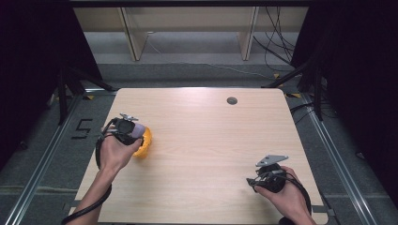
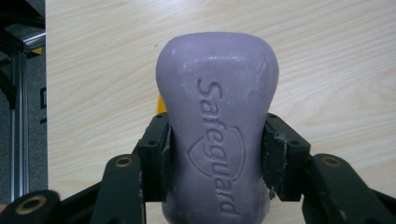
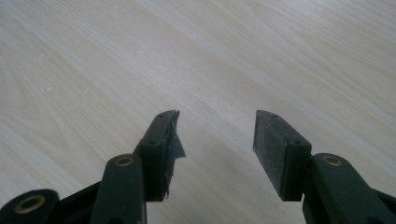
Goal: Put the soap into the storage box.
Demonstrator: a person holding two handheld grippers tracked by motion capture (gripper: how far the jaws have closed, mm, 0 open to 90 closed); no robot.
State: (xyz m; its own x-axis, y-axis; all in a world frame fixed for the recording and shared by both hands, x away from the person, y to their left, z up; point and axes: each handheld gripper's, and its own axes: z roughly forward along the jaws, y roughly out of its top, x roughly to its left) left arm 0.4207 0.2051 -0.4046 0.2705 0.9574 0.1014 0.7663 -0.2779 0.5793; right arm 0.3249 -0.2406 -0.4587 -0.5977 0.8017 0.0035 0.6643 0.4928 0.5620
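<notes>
L gripper [image 2: 215, 154] is clamped on a purple soap bar [image 2: 217, 121], both black jaws pressed to its sides near the lower half, bar sticking out past the jaw tips over the table [image 2: 327, 60]; a sliver of yellow shows behind it on the left. In the high view the L gripper [image 1: 133, 131] sits at the table's left side, held by the left hand [image 1: 114, 152], forearm coming up from the bottom edge, w/ the soap [image 1: 136, 131] right over a yellow dish-like thing [image 1: 145, 142] on the wood; can't tell if soap touches it. R gripper [image 3: 215, 140] has jaws apart, nothing between them, just bare wood under; left pad looks torn at its edge. In the high view it's near the front right [image 1: 263, 179], right hand [image 1: 287, 196] wrapped round it, well apart from the soap. Count: 2 grippers, 1 soap bar, 1 yellow item, 1 dark round hole [image 1: 232, 100] near the table's far edge. Writing: "Safeguard" embossed on the soap w/ a shield outline; "5" marked on the floor [image 1: 83, 128] left of the table
</notes>
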